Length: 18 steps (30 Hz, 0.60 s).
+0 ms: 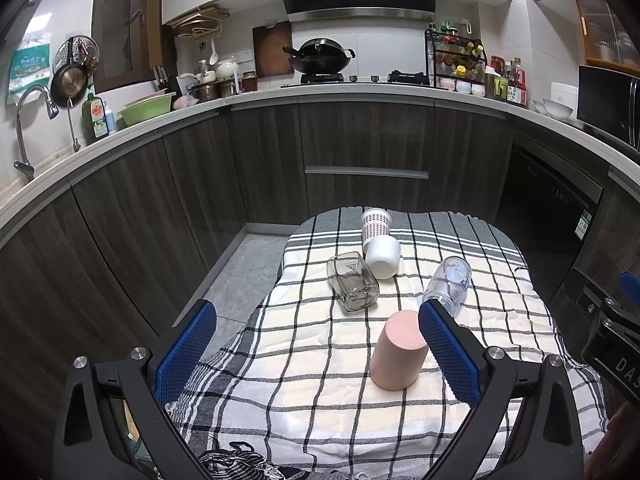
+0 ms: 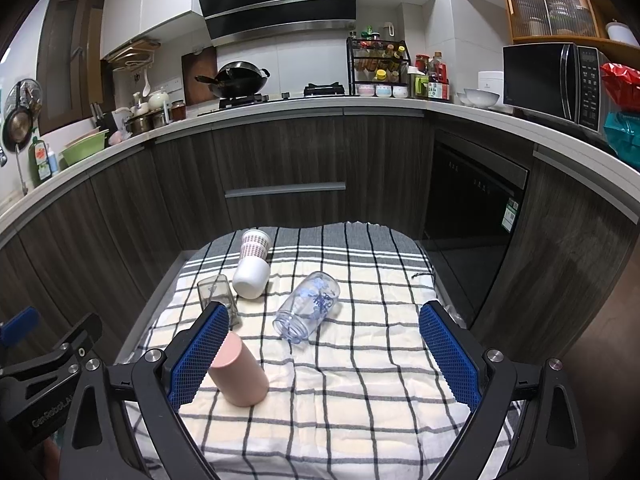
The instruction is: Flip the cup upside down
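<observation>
Both grippers, left (image 1: 318,354) and right (image 2: 324,354), fingers wide, holding nothing. Risk: clear printed cup (image 2: 307,306) lies sideways on checked cloth (image 2: 360,380); may roll, bumping pink cup (image 2: 239,372).

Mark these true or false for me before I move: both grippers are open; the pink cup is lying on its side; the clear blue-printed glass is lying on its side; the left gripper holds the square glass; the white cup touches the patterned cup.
1. Both the left gripper and the right gripper are open. True.
2. The pink cup lies on its side. False: it stands closed end up.
3. The blue-printed glass lies on its side. True.
4. The left gripper holds the square glass. False: it lies free on the checked cloth.
5. The white cup touches the patterned cup. True.
</observation>
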Tool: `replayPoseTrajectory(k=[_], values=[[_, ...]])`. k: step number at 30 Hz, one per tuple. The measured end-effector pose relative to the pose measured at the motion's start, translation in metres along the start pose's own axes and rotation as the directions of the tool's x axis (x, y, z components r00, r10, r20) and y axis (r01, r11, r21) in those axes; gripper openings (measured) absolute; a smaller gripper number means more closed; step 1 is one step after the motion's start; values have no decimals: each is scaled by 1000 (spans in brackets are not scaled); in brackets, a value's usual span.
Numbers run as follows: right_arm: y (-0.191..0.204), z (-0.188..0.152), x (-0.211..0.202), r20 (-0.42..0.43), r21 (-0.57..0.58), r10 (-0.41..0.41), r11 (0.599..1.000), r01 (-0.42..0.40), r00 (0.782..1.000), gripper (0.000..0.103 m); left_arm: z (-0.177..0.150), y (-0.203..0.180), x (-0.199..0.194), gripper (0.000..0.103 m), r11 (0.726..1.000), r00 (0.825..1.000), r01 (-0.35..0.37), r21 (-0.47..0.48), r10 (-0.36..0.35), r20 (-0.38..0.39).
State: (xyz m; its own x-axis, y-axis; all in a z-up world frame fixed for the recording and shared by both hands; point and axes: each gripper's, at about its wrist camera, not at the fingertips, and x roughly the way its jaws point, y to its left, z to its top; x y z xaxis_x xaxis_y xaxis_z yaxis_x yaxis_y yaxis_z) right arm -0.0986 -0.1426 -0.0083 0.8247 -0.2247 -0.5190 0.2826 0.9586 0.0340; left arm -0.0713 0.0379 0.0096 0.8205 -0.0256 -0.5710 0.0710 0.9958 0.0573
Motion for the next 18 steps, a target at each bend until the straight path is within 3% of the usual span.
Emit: replayPoseTrajectory(k=[18], values=[[-1, 1, 0, -2, 1, 2, 1000, -2, 1000, 96, -1, -1, 3, 103, 1000, 1000, 21, -3, -21, -17]])
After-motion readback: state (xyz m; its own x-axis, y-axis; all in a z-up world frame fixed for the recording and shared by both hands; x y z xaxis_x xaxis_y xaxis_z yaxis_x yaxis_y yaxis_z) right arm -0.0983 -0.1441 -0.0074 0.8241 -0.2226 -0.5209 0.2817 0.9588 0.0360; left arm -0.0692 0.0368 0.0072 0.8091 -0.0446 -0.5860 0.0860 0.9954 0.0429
